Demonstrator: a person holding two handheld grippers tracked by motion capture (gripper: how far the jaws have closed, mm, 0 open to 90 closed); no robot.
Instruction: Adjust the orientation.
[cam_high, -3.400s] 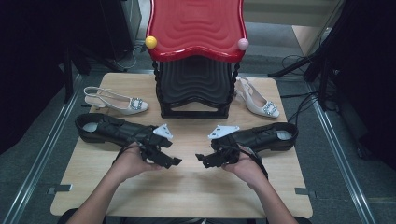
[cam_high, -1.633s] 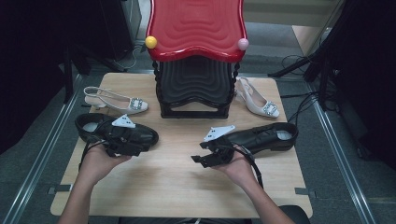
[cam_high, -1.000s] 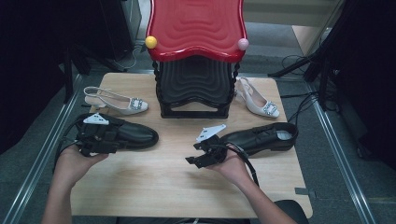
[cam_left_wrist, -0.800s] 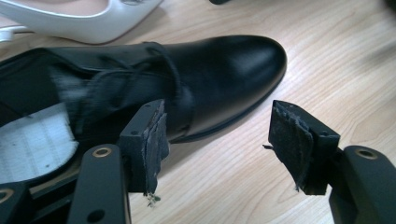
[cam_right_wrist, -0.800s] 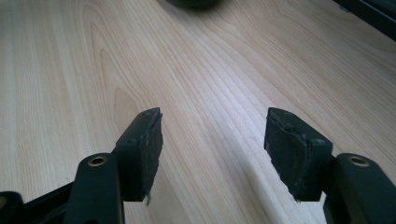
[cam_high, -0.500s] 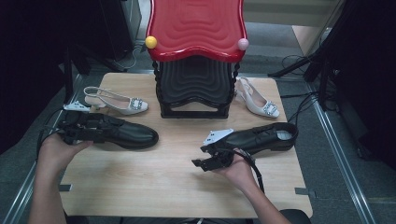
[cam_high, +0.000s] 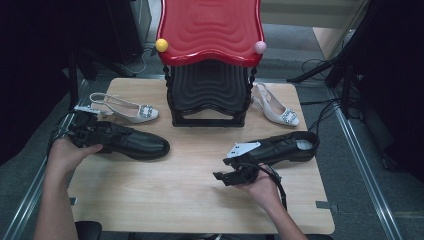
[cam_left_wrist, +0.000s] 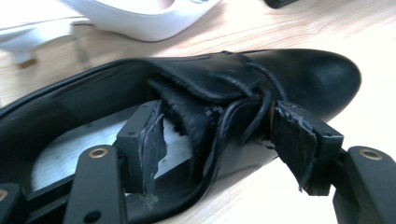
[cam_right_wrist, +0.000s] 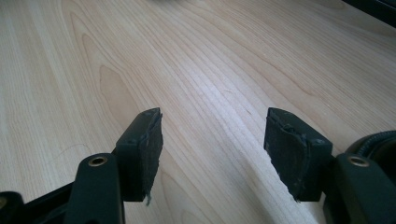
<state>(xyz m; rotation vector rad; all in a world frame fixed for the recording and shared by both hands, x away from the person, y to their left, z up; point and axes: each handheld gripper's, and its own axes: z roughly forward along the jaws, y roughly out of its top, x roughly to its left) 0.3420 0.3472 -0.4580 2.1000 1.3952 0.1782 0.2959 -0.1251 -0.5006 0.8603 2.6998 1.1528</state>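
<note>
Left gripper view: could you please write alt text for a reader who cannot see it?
The left gripper, open, straddles one side wall of a black leather lace-up shoe: one of its black fingers is inside the shoe's opening, the other outside. The shoe lies on a light wooden table, with a white slingback heeled shoe behind it.
</note>
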